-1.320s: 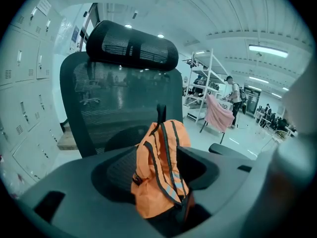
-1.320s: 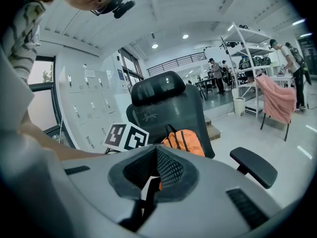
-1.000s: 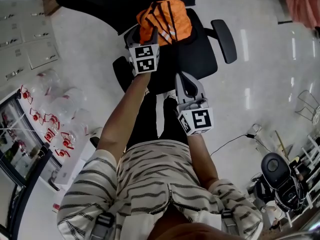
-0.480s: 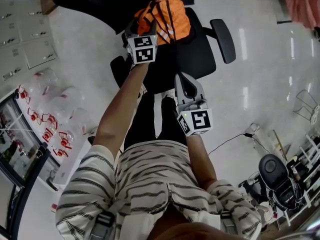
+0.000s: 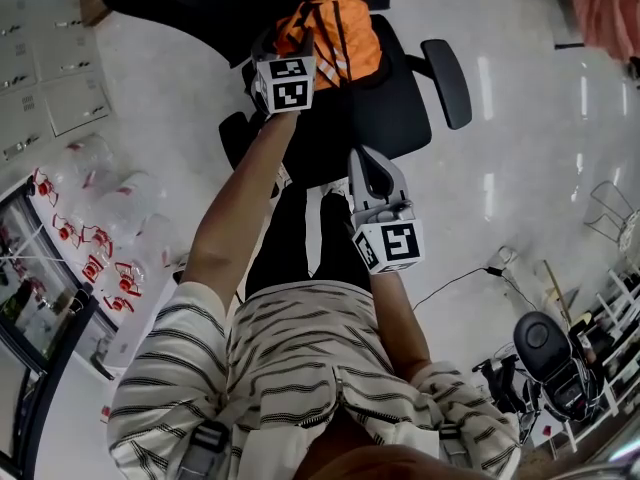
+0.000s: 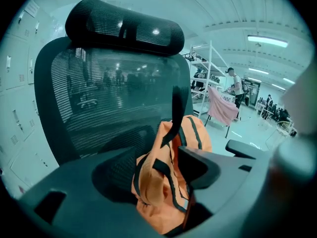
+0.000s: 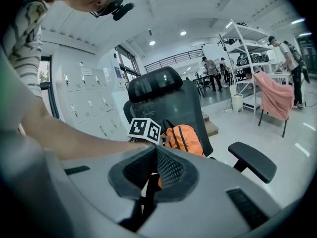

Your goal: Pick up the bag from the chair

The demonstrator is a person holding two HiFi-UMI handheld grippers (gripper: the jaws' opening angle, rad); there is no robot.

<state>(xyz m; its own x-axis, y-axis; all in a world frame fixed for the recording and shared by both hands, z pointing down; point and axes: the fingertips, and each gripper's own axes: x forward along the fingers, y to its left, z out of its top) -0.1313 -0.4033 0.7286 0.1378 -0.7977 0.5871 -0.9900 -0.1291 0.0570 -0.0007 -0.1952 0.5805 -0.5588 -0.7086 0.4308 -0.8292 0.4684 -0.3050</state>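
an orange fabric bag with black straps (image 5: 338,30) lies on the seat of a black mesh office chair (image 5: 400,118), pushed up against the chair's backrest. in the left gripper view the bag (image 6: 166,192) slumps low in front of the chair's mesh back (image 6: 109,88), and one black strap stands up against that mesh. the bag rests on the chair and is not lifted.

we hold the left gripper (image 5: 285,46) out over the chair's seat, at the side of the bag away from the backrest. its jaws are spread wide and have just been opening. in its own view the left gripper (image 6: 157,156) has orange cloth and a black strap between the jaws, but we see no pad pressing on them.

the right gripper (image 5: 367,160) hangs at the front edge of the chair's seat, well apart from the bag. in its own view the right gripper (image 7: 156,151) has its jaws pressed together with nothing between them. past them we see the chair (image 7: 166,90), the bag (image 7: 184,138) against its backrest, the left gripper's marker cube (image 7: 145,129) just in front of the bag, and our bare forearm (image 7: 74,138) reaching towards the chair.

a padded black armrest (image 5: 447,80) juts out from the chair on the side away from the left gripper. a pale glossy floor (image 5: 520,168) surrounds the chair. well behind the chair stand a pink cloth (image 7: 275,98) draped over a frame and a white shelf rack (image 7: 242,53).
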